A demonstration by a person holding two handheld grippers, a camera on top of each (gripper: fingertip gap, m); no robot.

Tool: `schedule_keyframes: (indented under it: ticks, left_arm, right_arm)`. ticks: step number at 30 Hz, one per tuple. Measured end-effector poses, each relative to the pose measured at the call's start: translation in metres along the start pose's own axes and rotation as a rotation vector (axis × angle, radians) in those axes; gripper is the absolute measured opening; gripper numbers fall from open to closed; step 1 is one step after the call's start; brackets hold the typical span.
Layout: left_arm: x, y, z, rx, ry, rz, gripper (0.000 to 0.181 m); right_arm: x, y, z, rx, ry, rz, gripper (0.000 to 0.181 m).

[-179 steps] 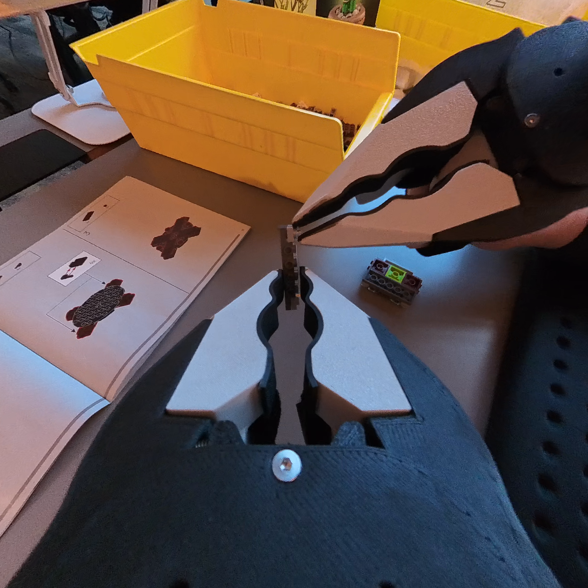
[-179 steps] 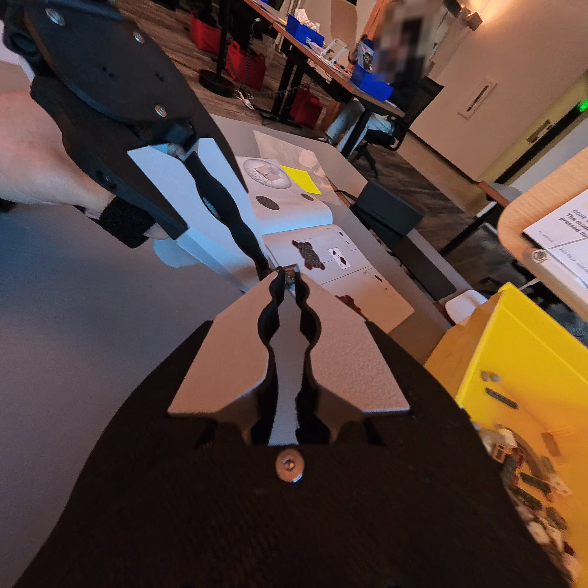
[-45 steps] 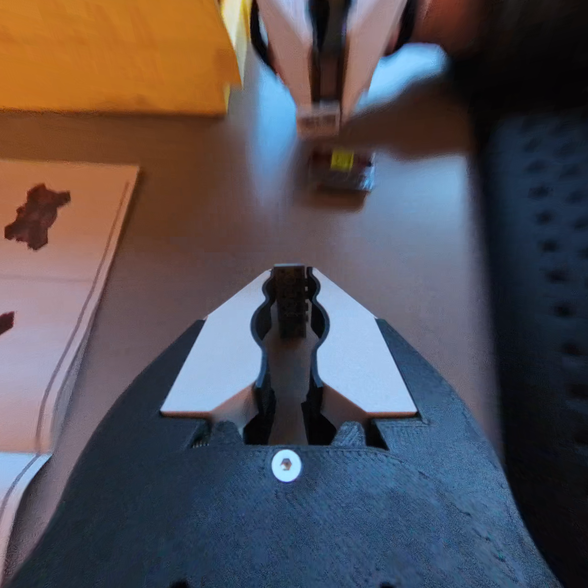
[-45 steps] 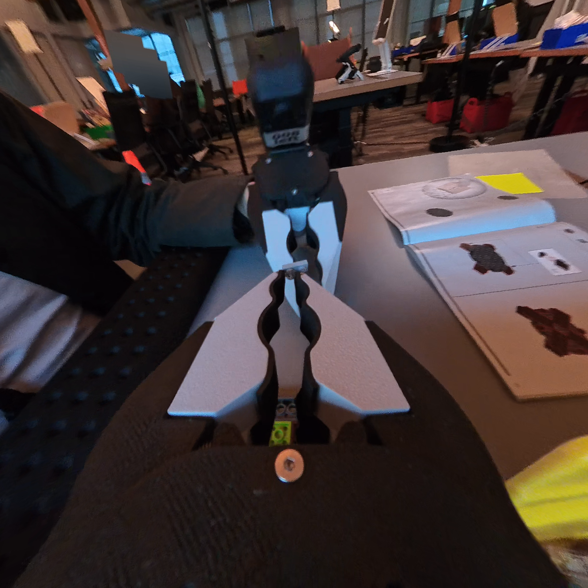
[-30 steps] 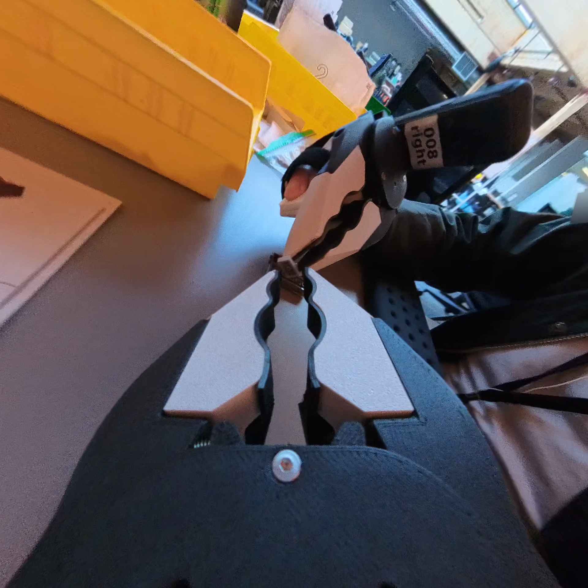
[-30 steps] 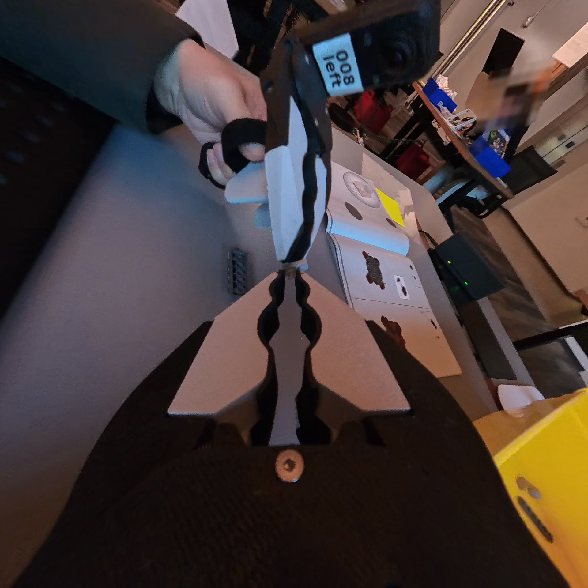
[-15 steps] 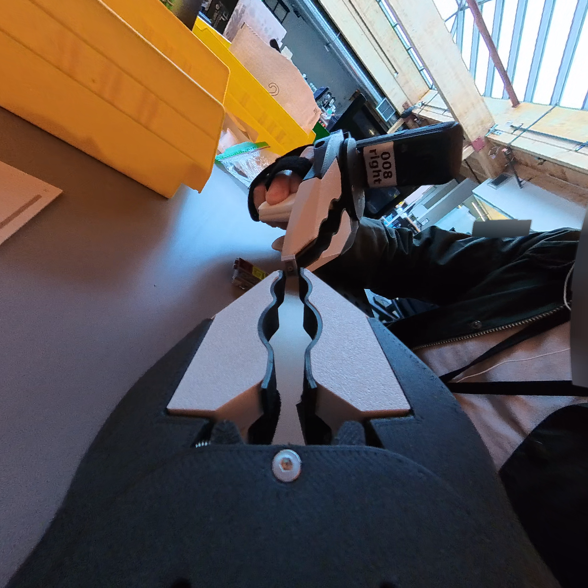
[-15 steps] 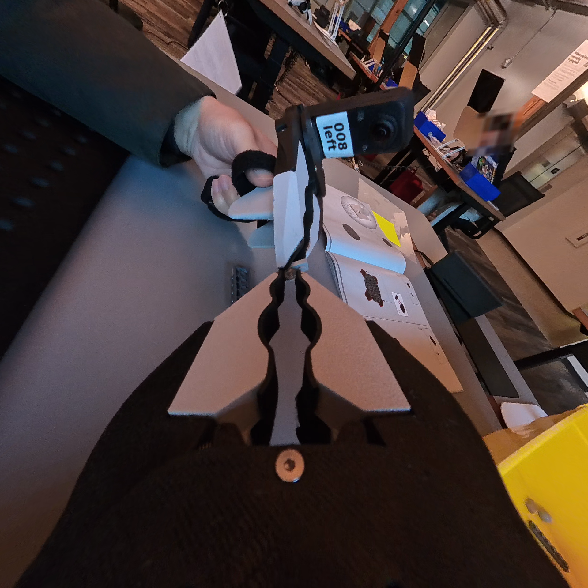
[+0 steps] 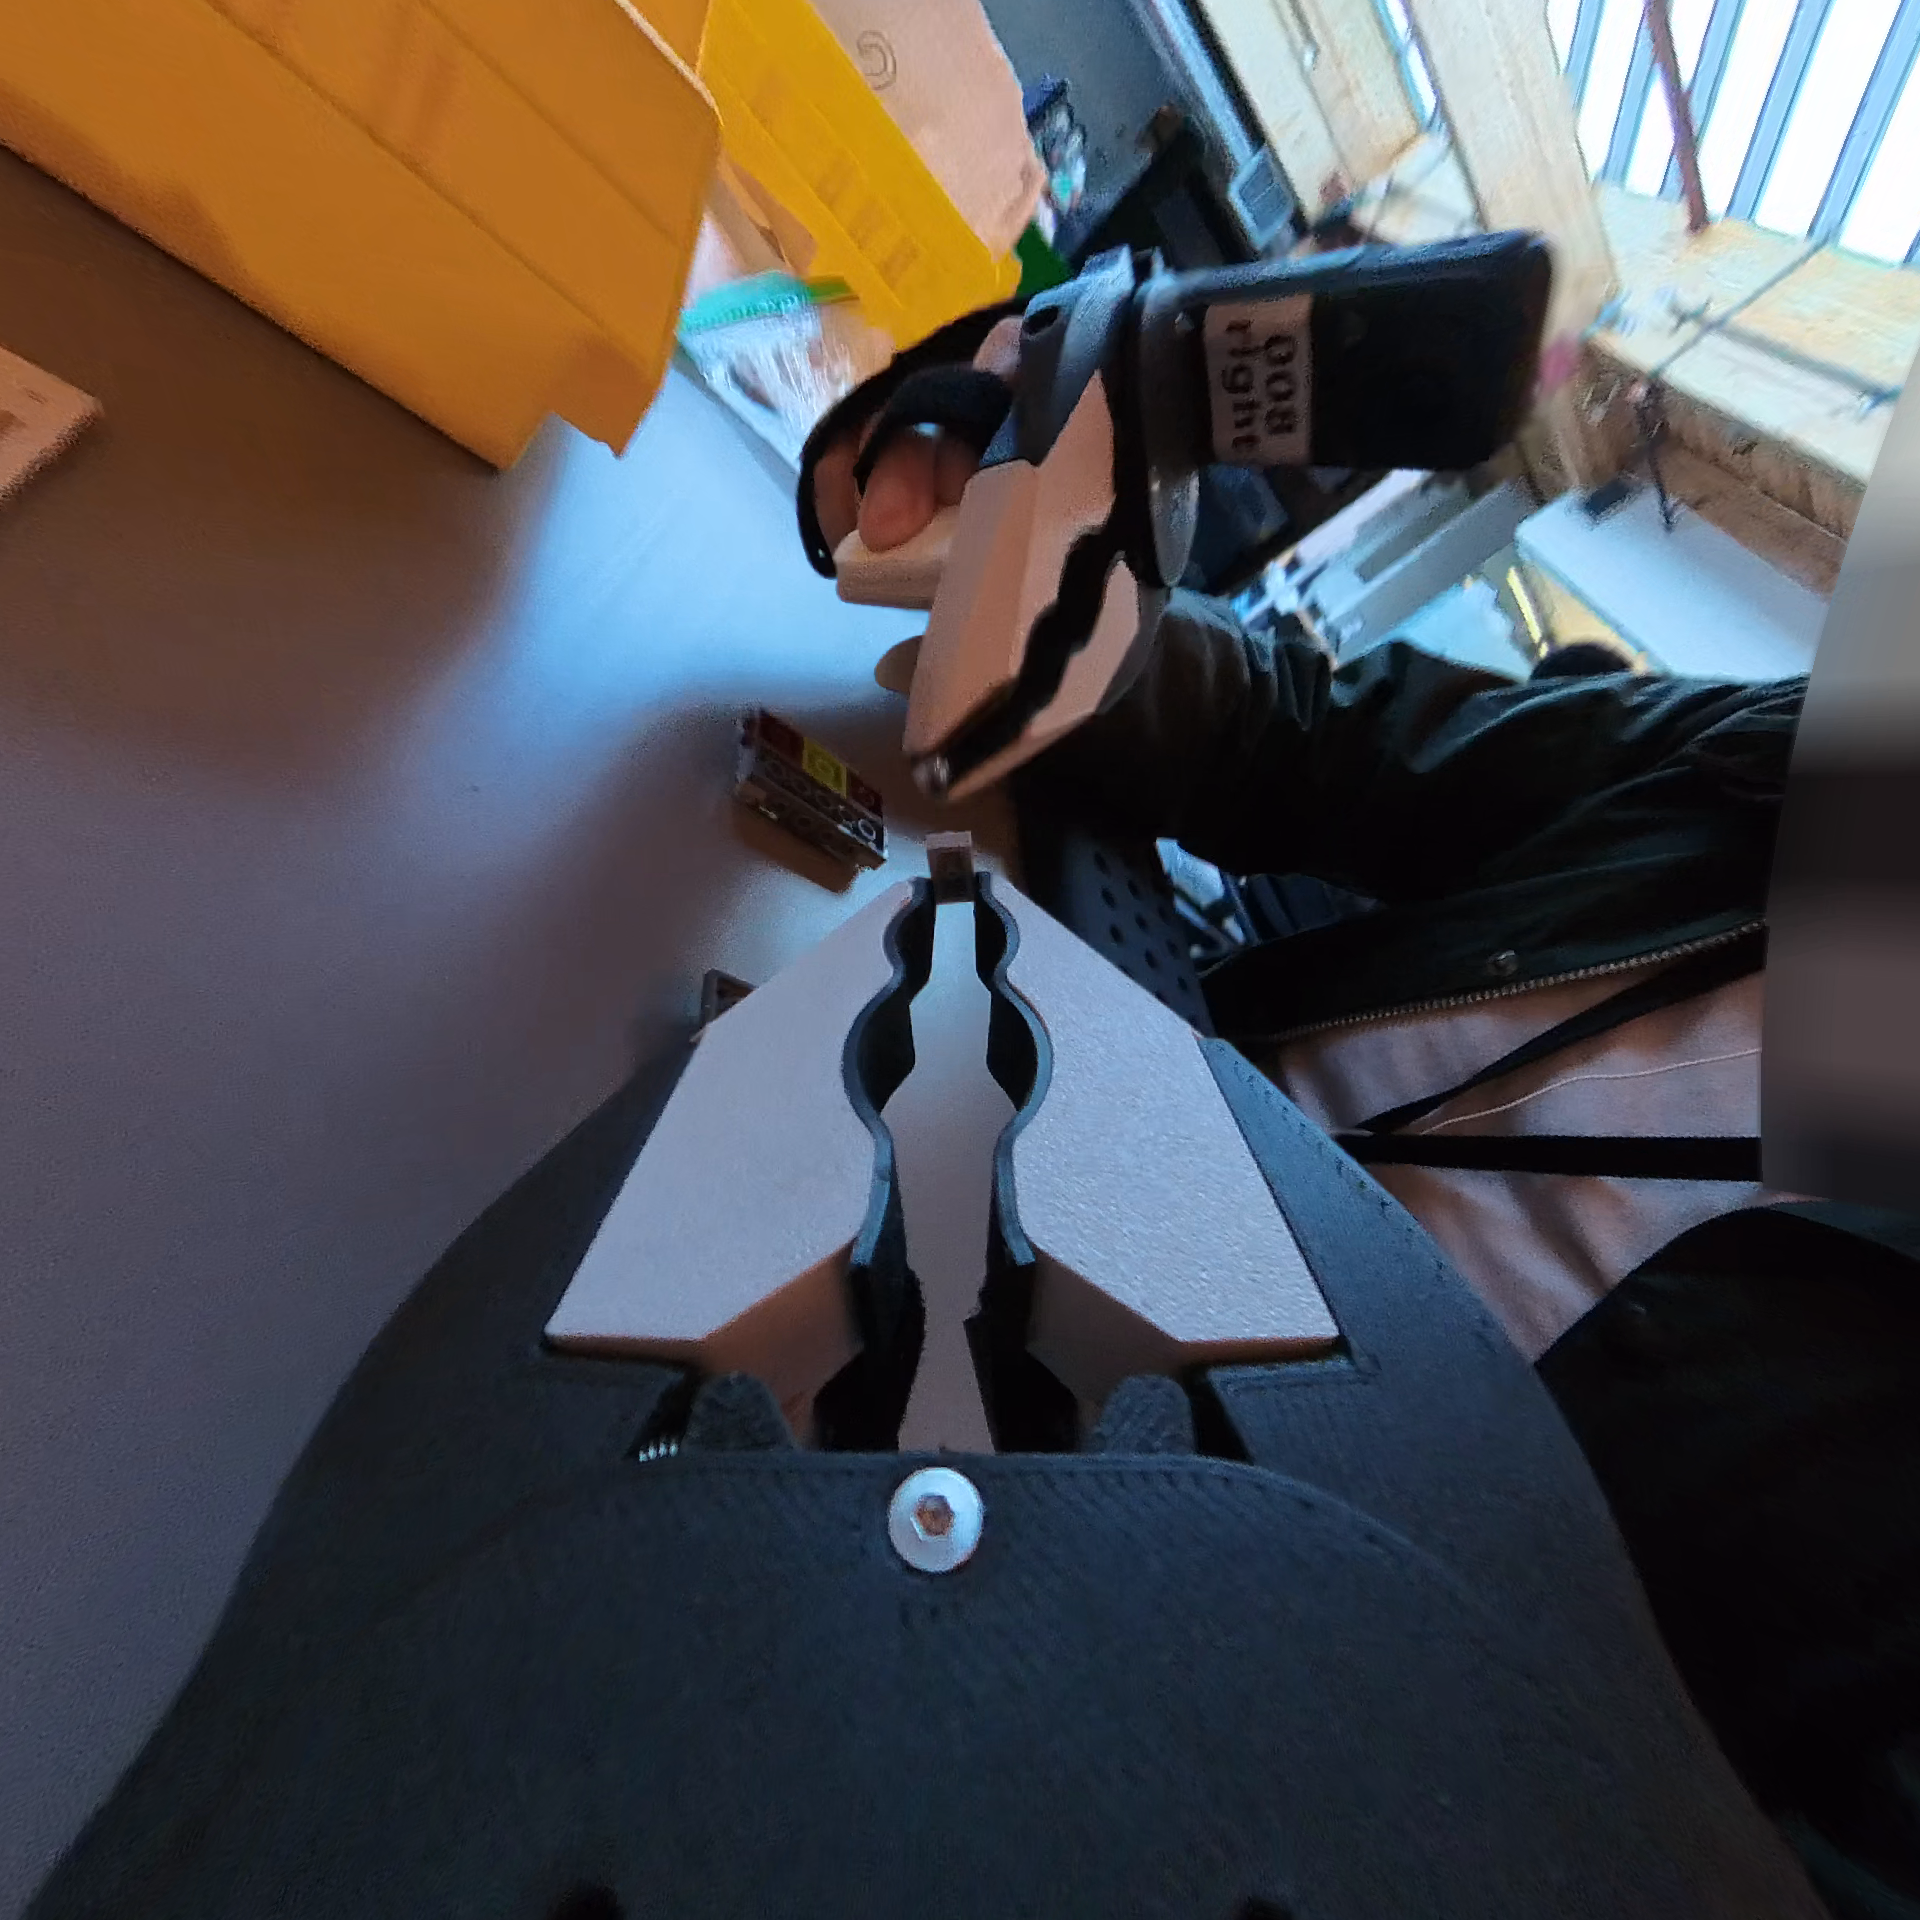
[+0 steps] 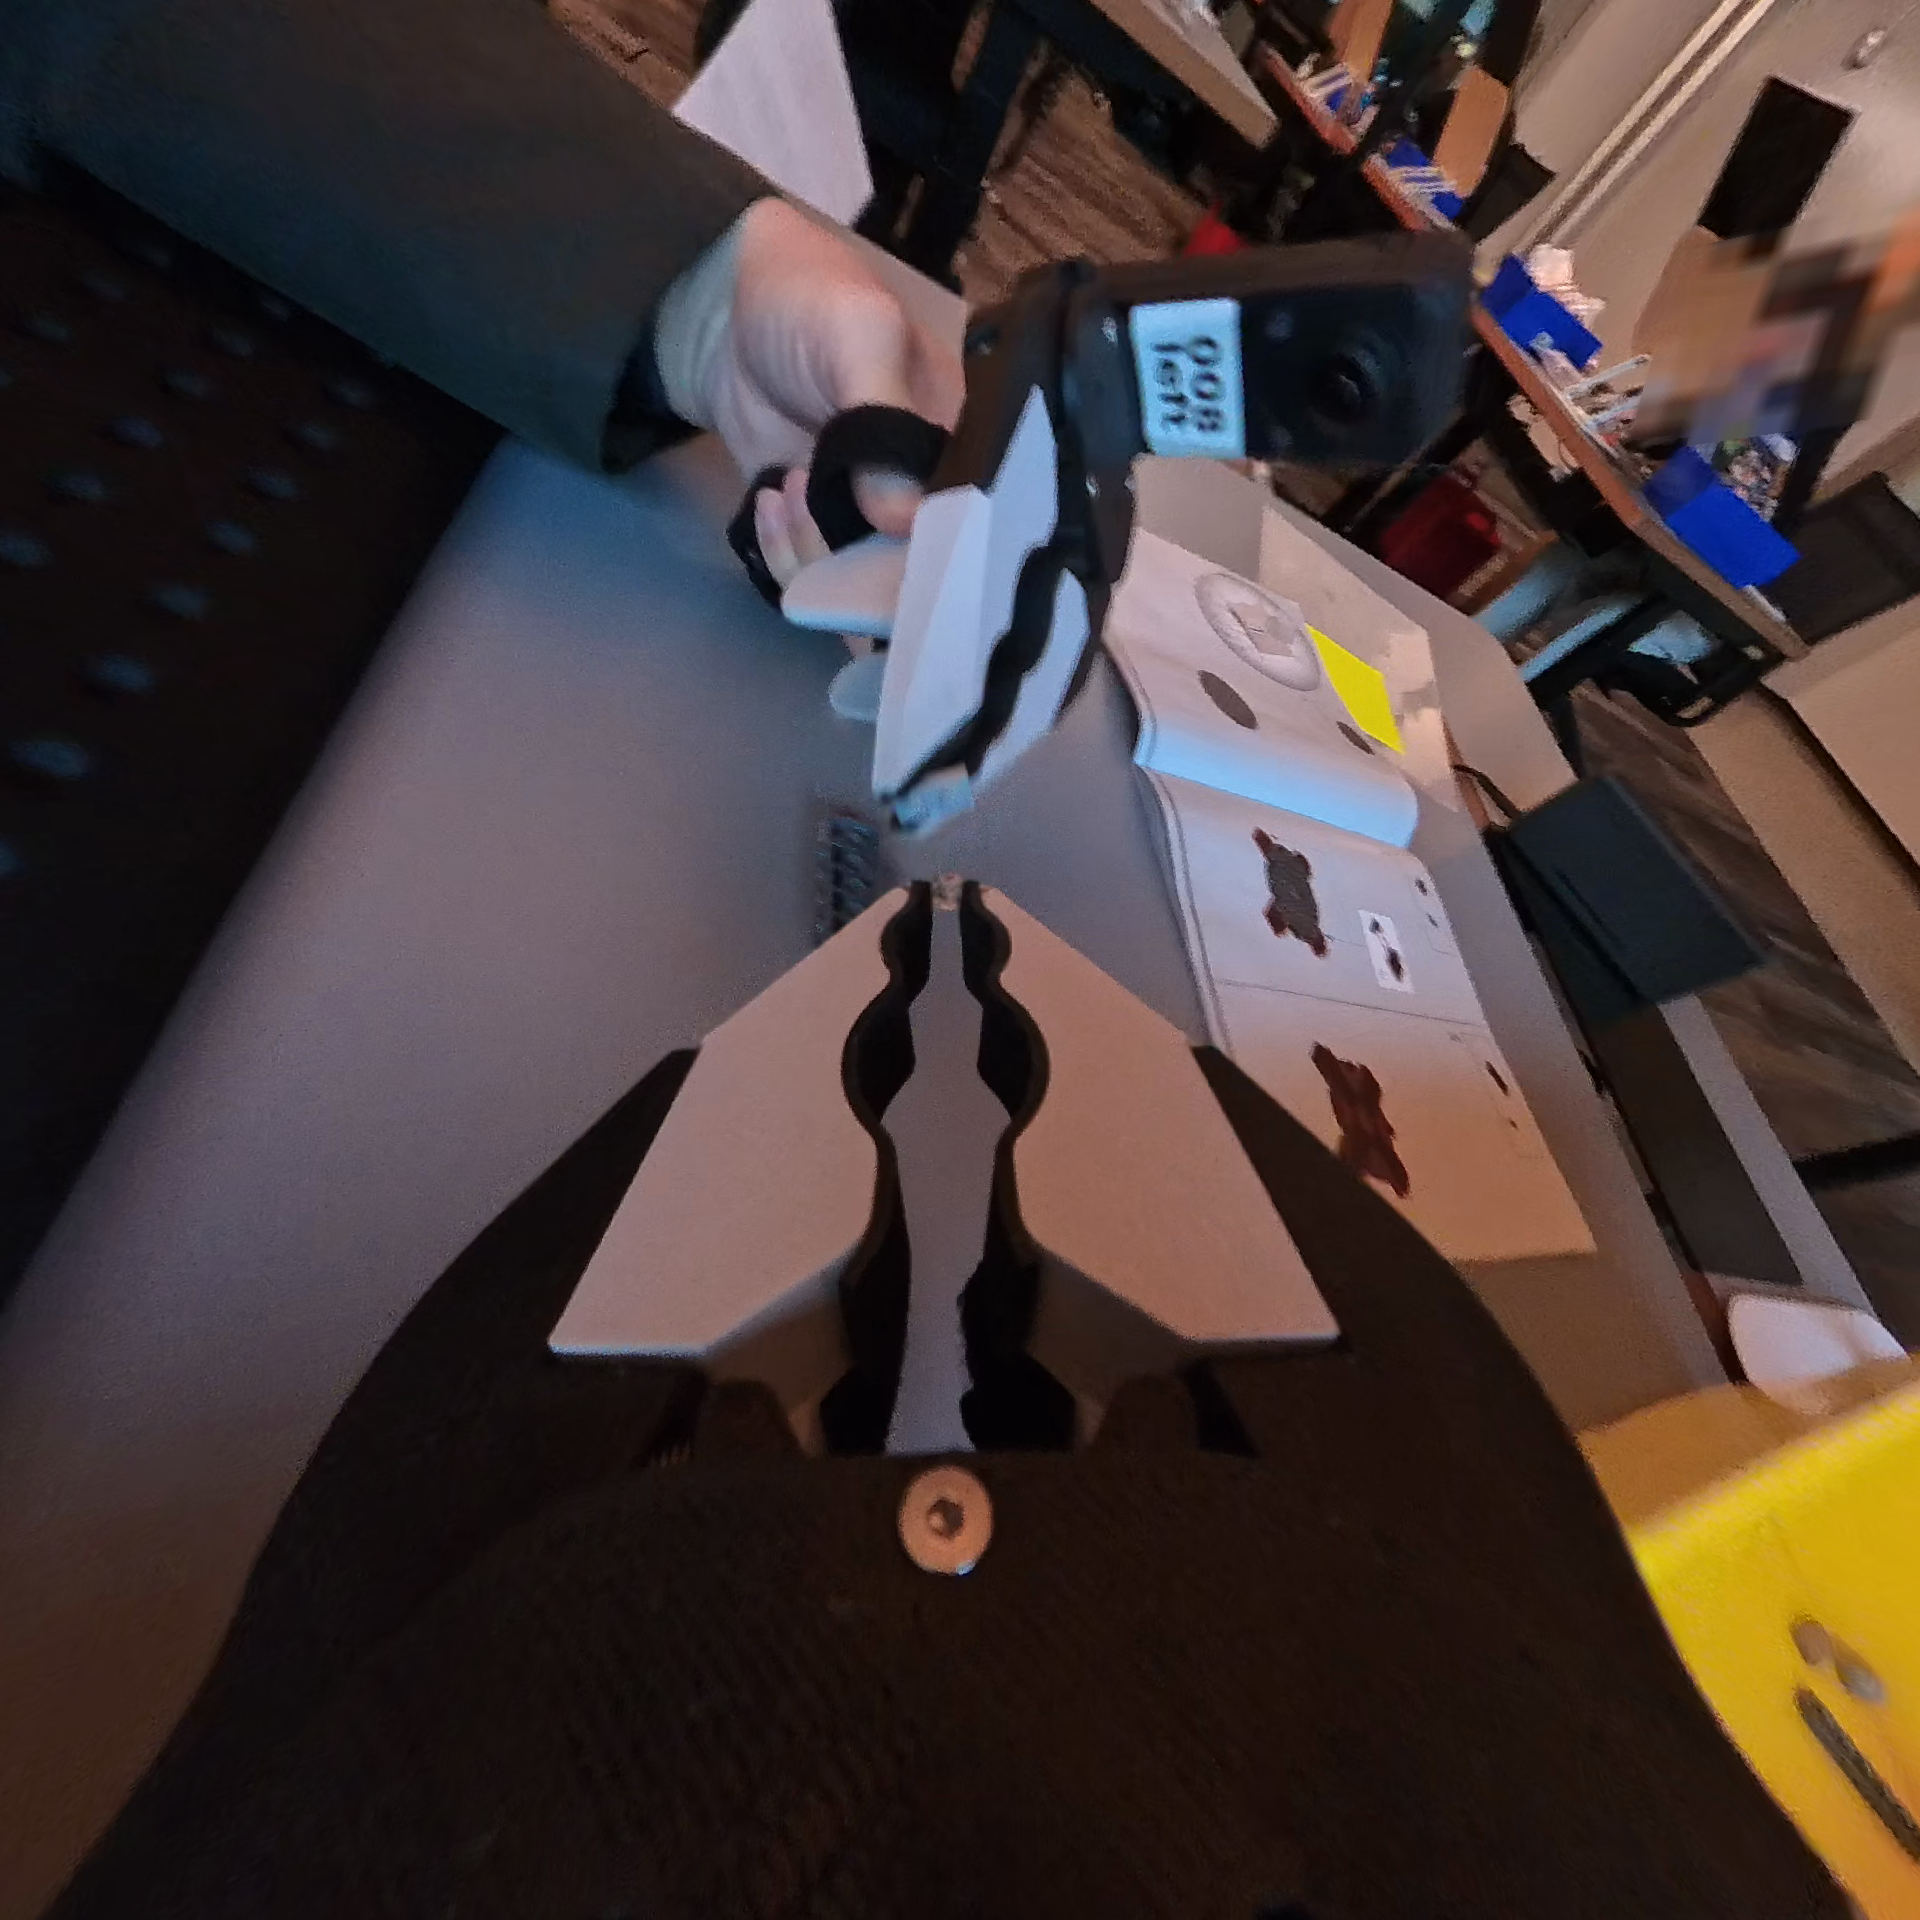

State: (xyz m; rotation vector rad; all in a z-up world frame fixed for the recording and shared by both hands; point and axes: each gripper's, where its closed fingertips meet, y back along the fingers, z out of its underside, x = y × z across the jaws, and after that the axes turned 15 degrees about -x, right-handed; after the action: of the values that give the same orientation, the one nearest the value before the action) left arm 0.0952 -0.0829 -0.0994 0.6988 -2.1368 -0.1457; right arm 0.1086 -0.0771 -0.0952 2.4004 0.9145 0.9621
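— Left gripper (image 9: pixel 951 902) first: what does it have?

— Its tips are pinched on a small grey brick piece (image 9: pixel 950 864), which sticks out past them. In the right wrist view the same piece (image 10: pixel 932 805) shows pale at that gripper's (image 10: pixel 925 802) tips.

— And the right gripper (image 10: pixel 943 902)?

— Nearly closed on a tiny studded piece (image 10: pixel 947 889), too small to name. It (image 9: pixel 938 771) faces the left one, tips close but apart.

— What lies under them?

— A dark brick assembly (image 9: pixel 808 798) with a yellow tile sits on the grey table (image 9: pixel 312 727). An open instruction booklet (image 10: pixel 1340 997) lies beyond, and yellow bins (image 9: pixel 416 208) stand at the far edge.
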Motion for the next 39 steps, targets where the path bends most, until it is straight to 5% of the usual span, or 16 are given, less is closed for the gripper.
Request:
schedule_keyframes:
  ticks: [3,17,20,23,25,30,32,36,39]
  left_arm:
    - [0.007,0.021,-0.007,0.088,0.002,0.053,0.005]
    - [0.001,-0.001,0.002,0.005,0.006,0.035,0.006]
    - [0.001,-0.001,0.002,0.002,0.009,0.033,0.006]
    - [0.001,-0.001,0.000,0.004,0.010,0.028,0.006]
    - [0.001,-0.003,0.001,-0.003,0.010,0.024,0.006]
    - [-0.002,-0.006,0.003,-0.023,0.013,0.001,0.006]
    - [-0.004,-0.005,0.003,-0.018,0.017,-0.004,0.006]
    - [-0.005,-0.002,0.000,0.004,0.023,-0.012,0.006]
    - [-0.003,-0.002,-0.002,0.009,0.015,-0.007,0.006]
  right_arm:
    - [0.016,0.016,0.001,0.062,-0.078,0.024,0.004]
    - [0.027,0.039,-0.020,0.197,-0.134,0.034,0.005]
    - [0.071,0.064,-0.010,0.146,-0.149,0.299,0.005]
    - [0.142,0.140,0.029,0.112,-0.320,0.741,0.005]
    - [0.165,0.167,0.075,0.012,-0.493,0.871,0.005]
    - [0.165,0.134,0.140,-0.179,-0.759,0.699,0.007]
    - [0.164,0.125,0.151,-0.221,-0.795,0.669,0.021]
    - [0.168,0.139,0.126,-0.075,-0.754,0.679,0.035]
    - [0.145,0.136,0.056,0.146,-0.518,0.566,0.043]
